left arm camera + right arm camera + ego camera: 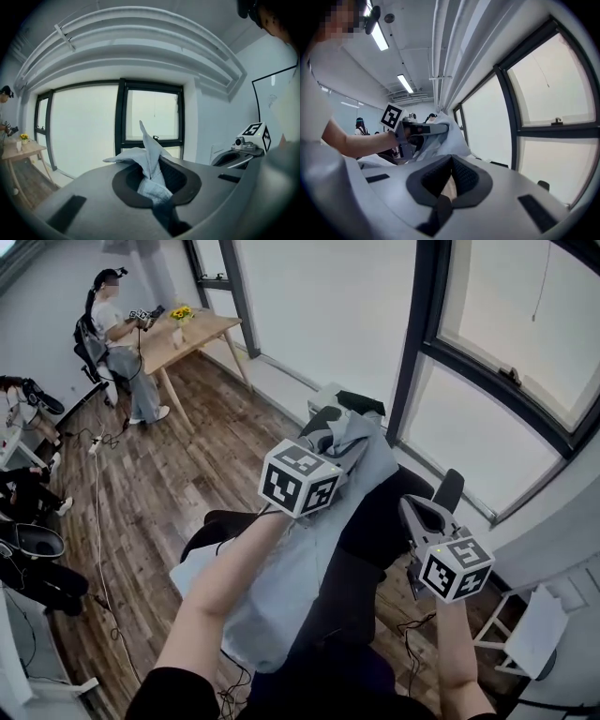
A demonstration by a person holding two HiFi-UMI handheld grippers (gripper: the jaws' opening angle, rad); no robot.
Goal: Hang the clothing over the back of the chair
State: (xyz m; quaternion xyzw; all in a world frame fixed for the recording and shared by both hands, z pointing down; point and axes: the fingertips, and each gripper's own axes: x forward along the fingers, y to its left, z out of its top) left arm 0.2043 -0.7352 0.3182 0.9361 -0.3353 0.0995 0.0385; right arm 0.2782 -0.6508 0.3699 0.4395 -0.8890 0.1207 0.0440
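The clothing (309,549) is a light grey-blue garment lying down over a black office chair (375,531). My left gripper (330,457) is shut on a bunched fold of it at the top. In the left gripper view the pinched fold (150,161) sticks up from between the pads of that gripper (152,185). My right gripper (410,505) hovers to the right of the garment, above the chair back, and its pads (461,176) stand together. The right gripper view also shows the left gripper (423,131) holding the cloth (451,137).
Large dark-framed windows (487,362) run just behind the chair. A person (117,343) sits at a wooden desk (192,334) at the far left. Cables (98,521) trail over the wood floor. A white stand (525,634) is at the lower right.
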